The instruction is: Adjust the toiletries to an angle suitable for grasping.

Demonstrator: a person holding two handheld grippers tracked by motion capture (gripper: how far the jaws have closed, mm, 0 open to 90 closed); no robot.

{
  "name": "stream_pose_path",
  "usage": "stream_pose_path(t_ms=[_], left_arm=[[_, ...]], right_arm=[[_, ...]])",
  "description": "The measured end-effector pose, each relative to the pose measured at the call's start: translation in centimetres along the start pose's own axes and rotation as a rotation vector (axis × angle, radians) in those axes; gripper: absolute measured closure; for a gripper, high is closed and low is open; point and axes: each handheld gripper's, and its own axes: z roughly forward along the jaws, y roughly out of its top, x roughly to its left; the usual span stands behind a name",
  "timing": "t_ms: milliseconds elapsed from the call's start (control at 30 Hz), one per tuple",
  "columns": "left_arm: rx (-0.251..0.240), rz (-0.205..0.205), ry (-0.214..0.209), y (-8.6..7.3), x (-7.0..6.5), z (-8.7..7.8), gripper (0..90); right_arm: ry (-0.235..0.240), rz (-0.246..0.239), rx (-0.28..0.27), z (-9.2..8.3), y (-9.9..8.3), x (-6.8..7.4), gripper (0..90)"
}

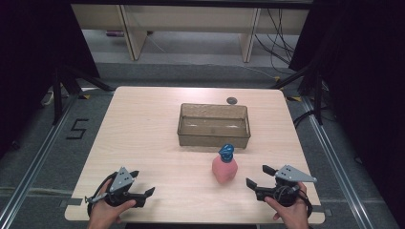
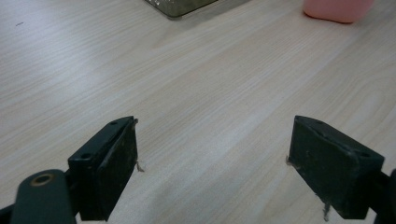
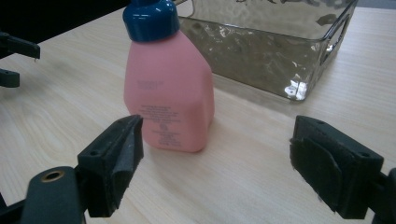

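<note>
**Pink bottle stands between open tongs and an empty bin**

While both hands rest at the lower edge of the high view, the light wooden table (image 1: pixel 143 124) fills the middle of the frame and carries everything else. Largest on it is the clear, smoky-tinted plastic bin (image 1: pixel 214 125), a rectangular tub sitting just above centre with its long side running left to right; its floor shows through the walls and nothing lies inside it. In the right gripper view the same bin takes the upper right, with a handle cut-out in its end wall.

Just below the bin's right half, near it but apart, stands the pink bottle (image 1: pixel 224 169). It is upright, long axis vertical, blue cap (image 1: pixel 226 151) on top pointing up, its base flat on the table. In the right gripper view the bottle rises at centre left, printed face toward the camera.

At lower right of the high view the right tongs (image 1: pixel 256 177) point left toward the bottle, well short of it; their jaws stand wide apart with nothing between the pads. At lower left the left tongs (image 1: pixel 141 183) point right, jaws equally wide over bare wood, touching nothing.
</note>
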Motion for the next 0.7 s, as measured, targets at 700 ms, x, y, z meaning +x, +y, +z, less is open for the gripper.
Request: stream_pose_path(t_ms=[700], left_arm=[[0.01, -0.001, 0.002, 0.1, 0.0, -0.1, 15.2]], right_arm=[[0.017, -0.027, -0.013, 0.5, 1.2, 0.4, 19.9]])
